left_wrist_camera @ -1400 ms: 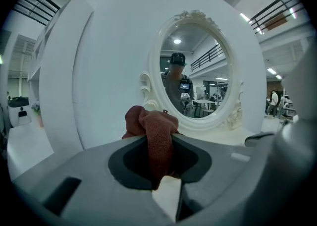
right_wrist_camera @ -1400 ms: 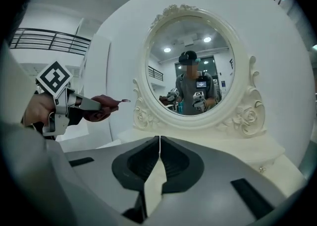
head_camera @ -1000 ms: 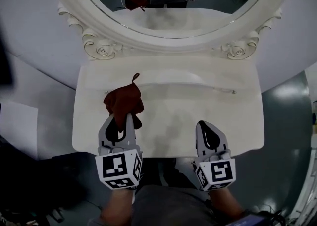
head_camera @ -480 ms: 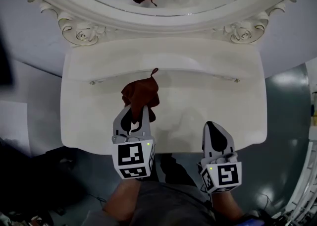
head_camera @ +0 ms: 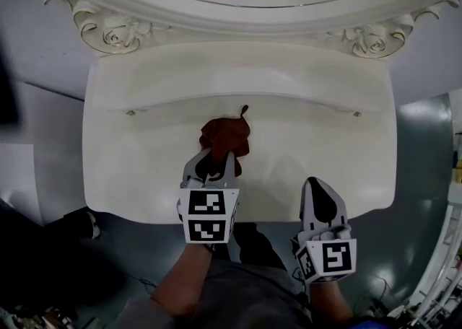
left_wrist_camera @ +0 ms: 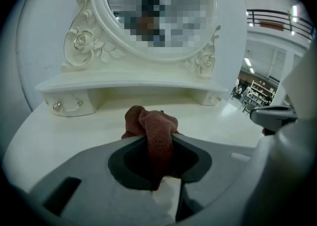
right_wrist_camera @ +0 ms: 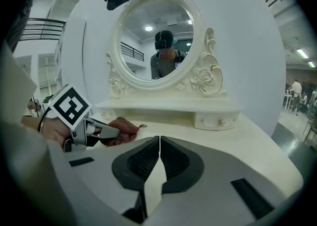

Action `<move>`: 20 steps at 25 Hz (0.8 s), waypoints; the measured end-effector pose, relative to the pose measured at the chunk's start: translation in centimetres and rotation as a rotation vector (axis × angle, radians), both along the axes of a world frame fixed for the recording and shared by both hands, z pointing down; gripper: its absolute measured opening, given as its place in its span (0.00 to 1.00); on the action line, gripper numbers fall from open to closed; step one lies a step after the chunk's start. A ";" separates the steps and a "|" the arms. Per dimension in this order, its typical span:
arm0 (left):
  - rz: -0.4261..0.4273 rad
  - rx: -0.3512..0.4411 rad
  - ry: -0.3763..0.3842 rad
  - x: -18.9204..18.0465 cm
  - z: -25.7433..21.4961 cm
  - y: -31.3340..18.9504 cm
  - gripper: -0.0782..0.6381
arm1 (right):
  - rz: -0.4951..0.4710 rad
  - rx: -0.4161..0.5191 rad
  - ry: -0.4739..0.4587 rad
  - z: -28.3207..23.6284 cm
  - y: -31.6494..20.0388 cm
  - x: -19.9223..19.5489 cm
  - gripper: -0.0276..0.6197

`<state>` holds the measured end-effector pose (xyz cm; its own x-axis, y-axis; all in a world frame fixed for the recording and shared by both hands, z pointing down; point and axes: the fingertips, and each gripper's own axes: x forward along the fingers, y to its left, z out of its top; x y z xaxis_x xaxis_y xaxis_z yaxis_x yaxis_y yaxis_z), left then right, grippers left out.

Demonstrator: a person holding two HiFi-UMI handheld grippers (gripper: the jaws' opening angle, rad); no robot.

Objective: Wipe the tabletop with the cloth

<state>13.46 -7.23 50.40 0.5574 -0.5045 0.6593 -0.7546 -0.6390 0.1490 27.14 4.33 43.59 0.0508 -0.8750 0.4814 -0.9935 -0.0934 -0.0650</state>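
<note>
A dark red cloth [head_camera: 226, 136] lies bunched on the white vanity tabletop [head_camera: 317, 147], near its middle. My left gripper [head_camera: 214, 164] is shut on the cloth's near end, pressing it to the top; in the left gripper view the cloth [left_wrist_camera: 157, 131] is pinched between the jaws. The right gripper view shows the same cloth [right_wrist_camera: 124, 130] at left under the left gripper [right_wrist_camera: 106, 132]. My right gripper [head_camera: 317, 194] hovers at the table's front edge, right of the left one, shut and holding nothing [right_wrist_camera: 159, 143].
An oval mirror in an ornate white frame [head_camera: 238, 21] stands at the back of the table above a raised shelf [head_camera: 238, 75] with small drawer knobs [head_camera: 131, 112]. Dark floor [head_camera: 426, 176] surrounds the table on the right and front.
The left gripper has dragged the cloth rightward across the tabletop, from the left part toward the middle. The right gripper has stayed at the front edge.
</note>
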 end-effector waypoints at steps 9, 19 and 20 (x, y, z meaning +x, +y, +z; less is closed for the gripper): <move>0.024 -0.019 -0.014 -0.4 1.1 -1.0 0.25 | -0.017 -0.027 0.001 0.7 -1.4 -1.3 0.07; -0.018 -0.033 0.009 -4.2 1.3 -3.0 0.25 | -0.072 -0.030 0.002 0.6 -4.0 -4.6 0.07; -0.024 -0.034 0.009 -4.7 1.3 -3.1 0.25 | -0.078 -0.029 0.003 0.5 -4.2 -5.0 0.07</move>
<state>8.78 -10.35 51.73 0.5518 -0.4951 0.6711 -0.7680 -0.6154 0.1775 22.15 0.09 44.14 -0.0159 -0.8619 0.5069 -0.9980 -0.0172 -0.0605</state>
